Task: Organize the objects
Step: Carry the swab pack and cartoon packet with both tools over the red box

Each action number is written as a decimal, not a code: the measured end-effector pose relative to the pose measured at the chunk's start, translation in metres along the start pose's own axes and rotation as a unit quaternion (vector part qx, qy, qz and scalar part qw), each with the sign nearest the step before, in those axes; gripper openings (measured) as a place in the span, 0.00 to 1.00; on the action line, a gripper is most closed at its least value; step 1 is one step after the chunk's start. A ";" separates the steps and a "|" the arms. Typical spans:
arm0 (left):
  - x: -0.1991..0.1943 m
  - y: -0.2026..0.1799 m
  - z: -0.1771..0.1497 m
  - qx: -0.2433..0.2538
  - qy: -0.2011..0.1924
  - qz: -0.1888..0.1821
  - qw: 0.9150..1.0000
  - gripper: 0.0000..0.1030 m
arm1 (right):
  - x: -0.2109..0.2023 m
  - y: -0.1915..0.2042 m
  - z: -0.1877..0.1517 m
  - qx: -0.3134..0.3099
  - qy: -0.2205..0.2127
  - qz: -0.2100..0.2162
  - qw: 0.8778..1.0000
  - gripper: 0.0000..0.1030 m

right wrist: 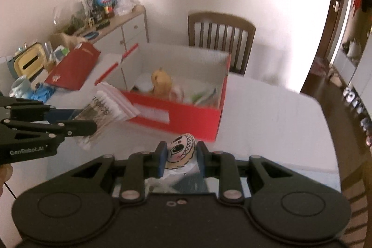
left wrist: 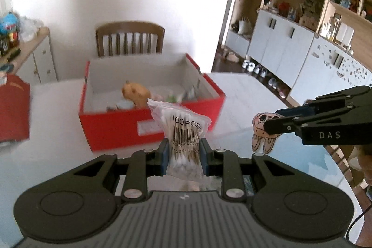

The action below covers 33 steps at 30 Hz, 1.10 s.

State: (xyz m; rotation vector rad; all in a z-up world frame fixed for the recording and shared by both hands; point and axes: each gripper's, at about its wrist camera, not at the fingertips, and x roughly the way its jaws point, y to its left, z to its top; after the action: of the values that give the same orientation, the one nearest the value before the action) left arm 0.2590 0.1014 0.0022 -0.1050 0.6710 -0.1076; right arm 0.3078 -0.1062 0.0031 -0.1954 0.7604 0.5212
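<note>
Two loads held above the tabletop (right wrist: pixel 267 108), box ahead.
Left gripper (left wrist: pixel 183 155) jaws pinch the cotton swab bag (left wrist: pixel 183 129); right gripper (right wrist: pixel 180 159) jaws pinch the cartoon figure (right wrist: pixel 180 150). Best to carry both beyond the jaws, over the red box (left wrist: pixel 116 129) rim, before letting go.
</note>
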 end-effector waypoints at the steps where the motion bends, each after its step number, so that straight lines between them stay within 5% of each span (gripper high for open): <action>1: 0.001 0.003 0.006 0.003 -0.004 0.003 1.000 0.25 | 0.003 0.000 0.008 -0.001 -0.004 0.000 1.000 0.25; 16: 0.055 0.062 0.069 0.042 -0.007 0.065 0.997 0.25 | 0.078 -0.007 0.078 0.011 -0.005 -0.033 0.999 0.25; 33: 0.156 0.094 0.089 0.070 0.065 0.119 0.988 0.25 | 0.165 -0.004 0.074 0.018 0.056 -0.070 0.996 0.26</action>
State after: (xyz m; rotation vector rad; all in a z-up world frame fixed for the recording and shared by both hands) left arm 0.4419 0.1789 -0.0363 0.1176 0.7994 0.0687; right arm 0.4549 -0.0210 -0.0600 -0.2440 0.8574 0.3652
